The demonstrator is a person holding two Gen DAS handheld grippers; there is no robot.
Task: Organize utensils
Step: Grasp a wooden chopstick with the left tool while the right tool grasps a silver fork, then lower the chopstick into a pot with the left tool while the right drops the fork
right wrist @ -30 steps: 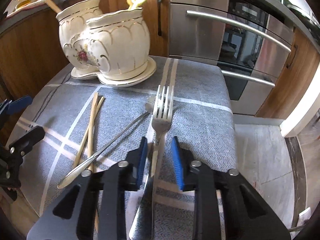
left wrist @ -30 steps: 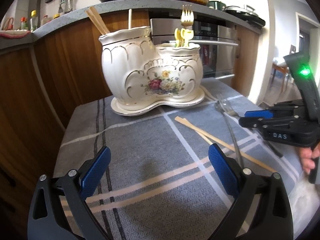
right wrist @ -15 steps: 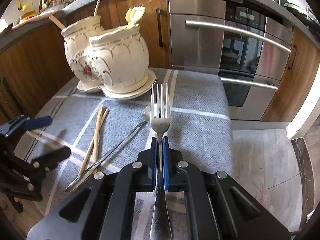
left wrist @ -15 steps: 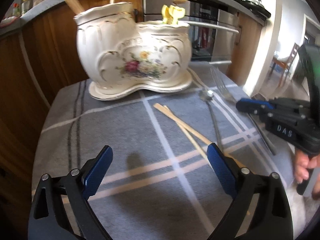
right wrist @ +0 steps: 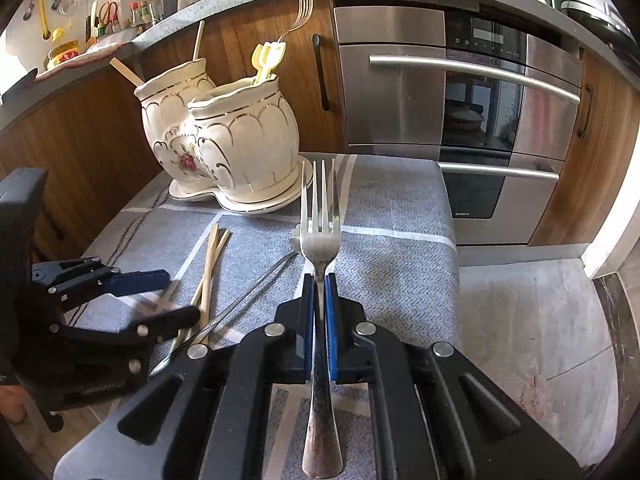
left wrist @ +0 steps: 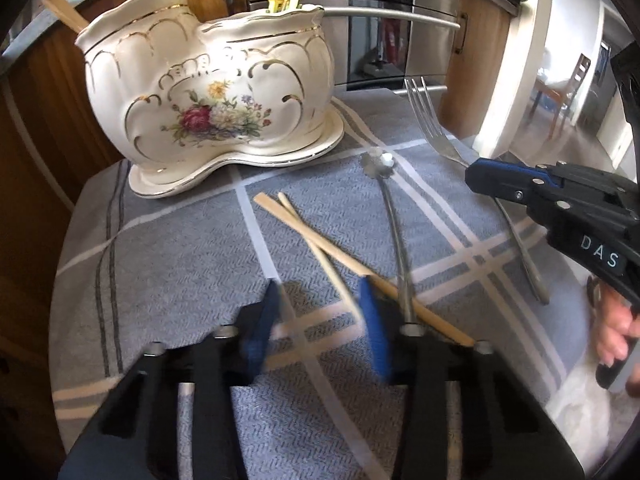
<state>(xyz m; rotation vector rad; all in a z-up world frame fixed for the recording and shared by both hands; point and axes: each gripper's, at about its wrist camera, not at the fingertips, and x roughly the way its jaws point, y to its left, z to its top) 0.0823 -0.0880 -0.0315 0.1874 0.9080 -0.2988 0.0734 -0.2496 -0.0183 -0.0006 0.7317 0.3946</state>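
Observation:
A white floral ceramic holder (left wrist: 208,92) (right wrist: 236,136) with two compartments stands at the table's far side, holding chopsticks, yellow utensils and a gold fork. My right gripper (right wrist: 319,284) is shut on a silver fork (right wrist: 320,236) and holds it above the cloth, tines forward; it also shows in the left wrist view (left wrist: 496,178). My left gripper (left wrist: 320,320) is low over the table, its jaws partly closed around two wooden chopsticks (left wrist: 320,240) without touching them. A long silver spoon (left wrist: 394,232) lies beside the chopsticks.
A grey checked cloth (left wrist: 168,264) covers the small table. Wooden cabinets and a steel oven (right wrist: 460,112) stand behind. The floor (right wrist: 540,320) drops off at the table's right edge.
My left gripper has moved forward and down over the chopsticks and its jaws have narrowed. My right gripper closed on the fork and lifted it off the cloth.

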